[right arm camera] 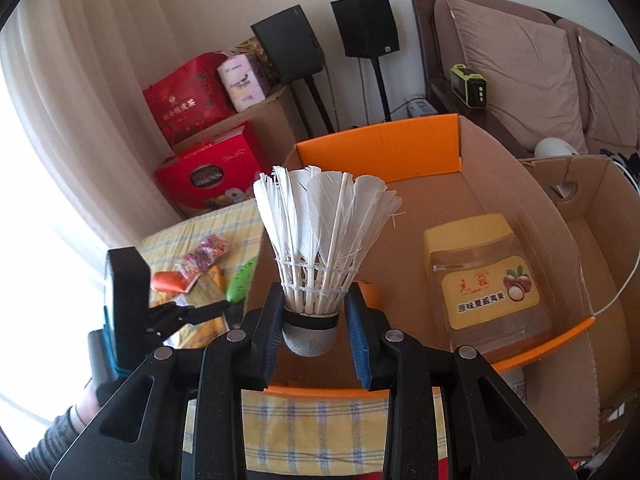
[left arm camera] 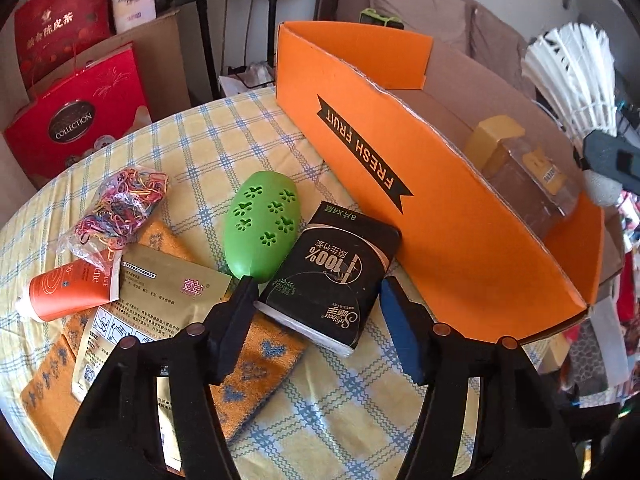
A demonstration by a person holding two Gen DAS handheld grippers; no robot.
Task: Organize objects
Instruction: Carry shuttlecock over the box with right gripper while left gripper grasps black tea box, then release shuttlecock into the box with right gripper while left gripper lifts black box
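The left black two-finger gripper [left arm camera: 316, 300] tilts steeply downward, its jaws standing apart with nothing pressed between the pads. The right black two-finger gripper [right arm camera: 312, 320] points forward and down, jaws drawn close, clamping a cork base. A hand in a grey knitted sleeve [right arm camera: 60, 428] grips the left handle

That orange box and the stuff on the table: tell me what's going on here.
A person is sorting table clutter into the orange box with two handheld tools. The right tool is shut on a shuttlecock, held above the box, where a yellow-lidded jar already sits. The left tool is open around a black tissue pack on the checked tablecloth, beside a green paw-print case. The pack is not gripped yet.
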